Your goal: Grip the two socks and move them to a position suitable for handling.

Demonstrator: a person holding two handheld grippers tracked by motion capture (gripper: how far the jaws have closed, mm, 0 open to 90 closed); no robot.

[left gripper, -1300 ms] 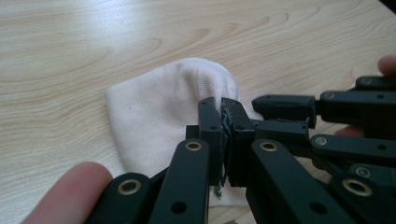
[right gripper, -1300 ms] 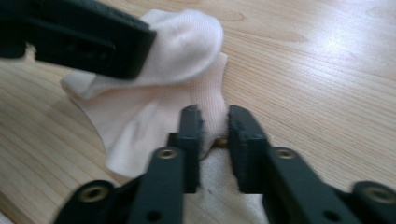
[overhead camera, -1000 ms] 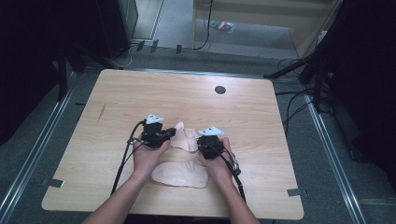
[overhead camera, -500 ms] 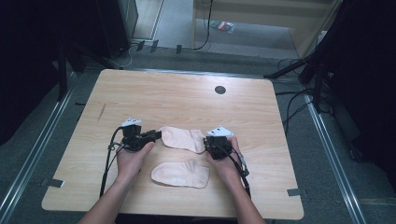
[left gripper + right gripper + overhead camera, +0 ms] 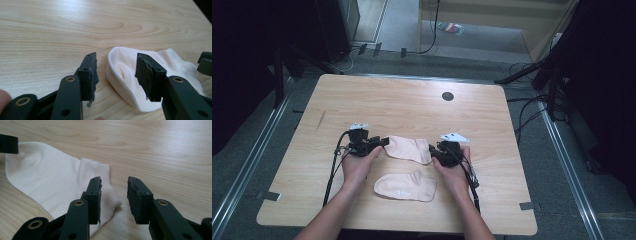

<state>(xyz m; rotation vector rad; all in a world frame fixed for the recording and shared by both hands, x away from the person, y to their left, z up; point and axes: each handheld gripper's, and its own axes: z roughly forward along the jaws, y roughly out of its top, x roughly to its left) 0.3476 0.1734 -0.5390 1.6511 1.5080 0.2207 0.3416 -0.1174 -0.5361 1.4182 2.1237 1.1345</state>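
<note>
Two pale cream socks lie on the wooden table (image 5: 412, 105). The upper sock (image 5: 408, 148) is spread flat between both grippers; the lower sock (image 5: 405, 186) rests nearer the front edge, between the person's hands. My left gripper (image 5: 384, 142) stands open at the upper sock's rounded end (image 5: 172, 62), which reaches into the gap of the left gripper (image 5: 117, 75). My right gripper (image 5: 432, 150) is open at the other end. In the right gripper view, the sock (image 5: 50, 180) has its cuff edge under one jaw of the right gripper (image 5: 114, 197). Neither gripper holds anything.
A black round grommet (image 5: 447, 96) sits in the table's far middle. Bare wood stretches beyond the socks and to both sides. Cables (image 5: 532, 107) run on the floor at the right, metal rails (image 5: 247, 170) flank the table, and dark equipment stands at the back left.
The hands were close together over a bunched sock. They have spread apart, the left going farther left, and the upper sock now lies stretched flat between the open grippers.
</note>
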